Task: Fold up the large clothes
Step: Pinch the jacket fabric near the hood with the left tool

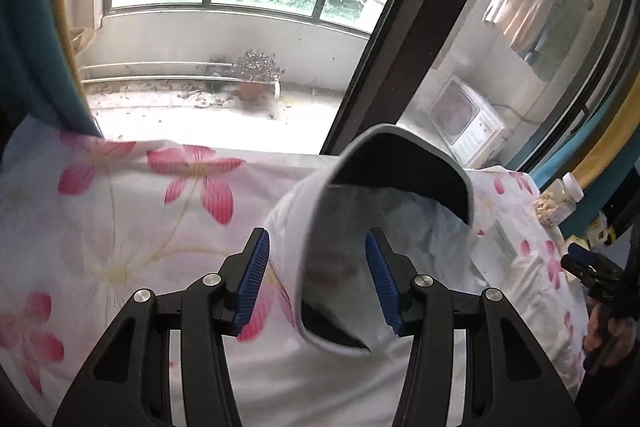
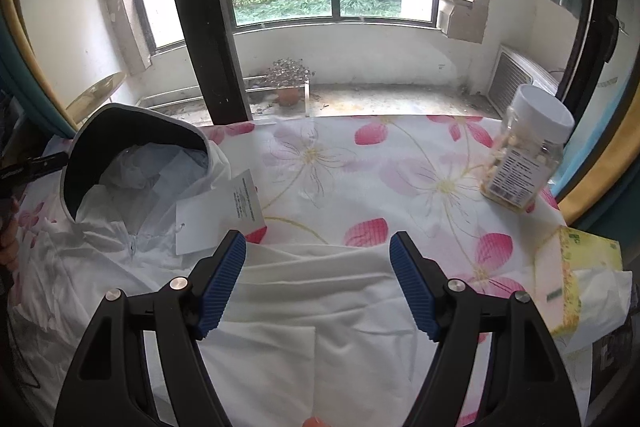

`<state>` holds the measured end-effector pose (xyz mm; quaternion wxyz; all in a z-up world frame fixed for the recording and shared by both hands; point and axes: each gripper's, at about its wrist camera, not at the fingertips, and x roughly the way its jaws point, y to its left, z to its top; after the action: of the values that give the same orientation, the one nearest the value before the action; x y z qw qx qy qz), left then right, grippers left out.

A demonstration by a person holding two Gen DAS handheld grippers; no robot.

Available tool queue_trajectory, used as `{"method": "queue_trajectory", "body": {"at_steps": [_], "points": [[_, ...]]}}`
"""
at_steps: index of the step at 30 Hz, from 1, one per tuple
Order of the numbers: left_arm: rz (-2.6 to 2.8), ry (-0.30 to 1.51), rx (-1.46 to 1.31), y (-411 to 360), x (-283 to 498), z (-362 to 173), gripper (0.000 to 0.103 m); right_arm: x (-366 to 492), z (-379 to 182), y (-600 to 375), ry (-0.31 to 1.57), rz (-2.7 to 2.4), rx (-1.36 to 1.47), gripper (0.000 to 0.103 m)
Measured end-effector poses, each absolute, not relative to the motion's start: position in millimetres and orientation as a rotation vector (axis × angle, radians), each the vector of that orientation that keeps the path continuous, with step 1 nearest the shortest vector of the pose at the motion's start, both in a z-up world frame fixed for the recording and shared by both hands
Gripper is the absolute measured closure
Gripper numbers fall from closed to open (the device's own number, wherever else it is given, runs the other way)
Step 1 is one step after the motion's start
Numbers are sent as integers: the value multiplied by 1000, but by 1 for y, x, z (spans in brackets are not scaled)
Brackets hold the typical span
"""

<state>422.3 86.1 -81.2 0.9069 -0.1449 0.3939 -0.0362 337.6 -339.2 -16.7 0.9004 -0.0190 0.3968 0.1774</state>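
Observation:
A white hooded jacket point(image 2: 304, 311) lies spread on a bed sheet printed with pink flowers point(image 2: 400, 179). Its hood point(image 2: 132, 131), grey-edged and dark inside, stands up at the left, and a white paper tag point(image 2: 218, 211) lies beside the collar. My right gripper point(image 2: 318, 239) hangs open just above the jacket's flat white cloth, with nothing pinched. In the left wrist view the hood's stiff brim point(image 1: 400, 155) rises between the blue pads point(image 1: 256, 279) of my left gripper point(image 1: 318, 239). Those pads stand apart from the brim and do not press it.
A clear jar with a white lid point(image 2: 524, 155) stands on the sheet at the right, with a yellow tissue box point(image 2: 576, 267) nearer the edge. Behind the bed are a dark door frame point(image 2: 200, 27) and a glazed balcony with a potted plant point(image 2: 288, 79). A hand point(image 1: 608, 331) shows at the right.

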Motion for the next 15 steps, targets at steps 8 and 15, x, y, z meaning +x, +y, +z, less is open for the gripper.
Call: {"method": "queue_trajectory", "body": {"at_steps": [8,15], "points": [[-125,798,-269,91,443,-88,96,338,-18,-327,830,384,-47,28],[-135,677,-75,53,413,-74,98,332,-13,-327,822,381,-44,28]]}}
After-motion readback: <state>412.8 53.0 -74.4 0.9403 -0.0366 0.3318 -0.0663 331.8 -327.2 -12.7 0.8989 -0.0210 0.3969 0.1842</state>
